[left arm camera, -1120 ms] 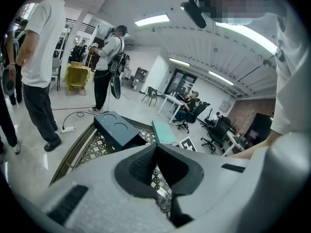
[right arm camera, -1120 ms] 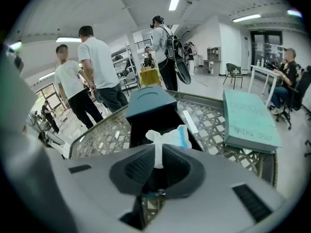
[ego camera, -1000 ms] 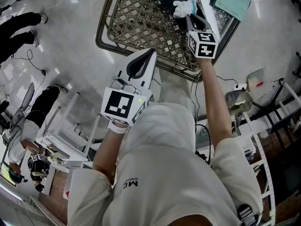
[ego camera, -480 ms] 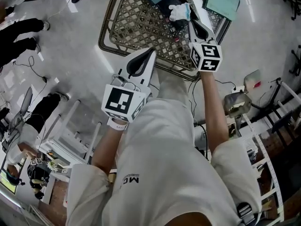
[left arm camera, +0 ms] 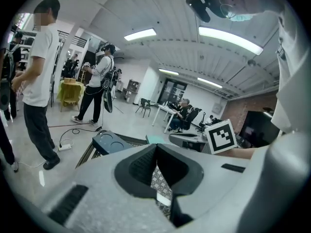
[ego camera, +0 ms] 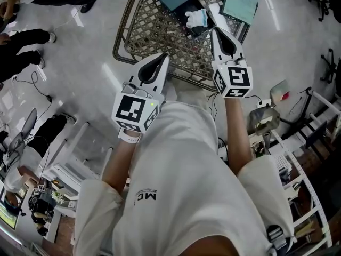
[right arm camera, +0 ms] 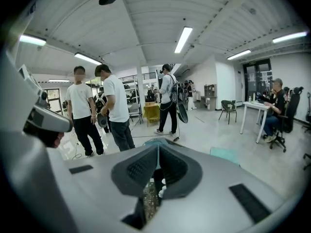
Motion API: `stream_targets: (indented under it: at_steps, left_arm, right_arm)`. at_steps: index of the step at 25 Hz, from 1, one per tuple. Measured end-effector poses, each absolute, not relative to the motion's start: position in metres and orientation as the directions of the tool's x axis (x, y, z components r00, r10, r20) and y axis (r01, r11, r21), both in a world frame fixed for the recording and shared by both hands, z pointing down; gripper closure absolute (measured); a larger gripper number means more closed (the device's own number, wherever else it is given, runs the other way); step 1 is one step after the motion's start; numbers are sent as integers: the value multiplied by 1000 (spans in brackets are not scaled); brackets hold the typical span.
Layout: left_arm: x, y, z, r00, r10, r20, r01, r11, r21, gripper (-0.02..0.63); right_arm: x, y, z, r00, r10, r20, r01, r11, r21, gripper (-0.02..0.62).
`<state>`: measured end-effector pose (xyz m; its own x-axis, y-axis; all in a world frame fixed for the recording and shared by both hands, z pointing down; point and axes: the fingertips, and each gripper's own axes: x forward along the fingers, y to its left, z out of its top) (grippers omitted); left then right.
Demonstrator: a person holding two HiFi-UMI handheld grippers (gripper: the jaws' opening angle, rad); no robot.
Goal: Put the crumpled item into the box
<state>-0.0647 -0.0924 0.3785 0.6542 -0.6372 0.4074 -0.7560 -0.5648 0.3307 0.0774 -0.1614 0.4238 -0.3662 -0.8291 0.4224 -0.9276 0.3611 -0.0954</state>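
While L gripper [ego camera: 163, 57] & R gripper [ego camera: 215, 31] fingers closed, empty | crumpled item [ego camera: 196, 18] in wire basket [ego camera: 154, 28]

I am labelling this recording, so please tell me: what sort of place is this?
Probably a large open lab or work hall: long ceiling lights, a desk with office chairs, and a power strip lying on the bare floor.
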Motion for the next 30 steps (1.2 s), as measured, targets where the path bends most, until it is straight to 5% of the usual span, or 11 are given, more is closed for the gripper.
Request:
stream_targets:
  at_steps: [10,30]
  left_arm:
    - [-75,-88,348,666,-658,351,-746,-584,320,581]
    - [-98,-93,322,640,-705,305,-768,-576,279,581]
  right_arm:
    - [72,-128,339,-370,-876,308,-927,372,-55,571]
    - [71,-88,319,-377,-882,283,-925,372,-74,572]
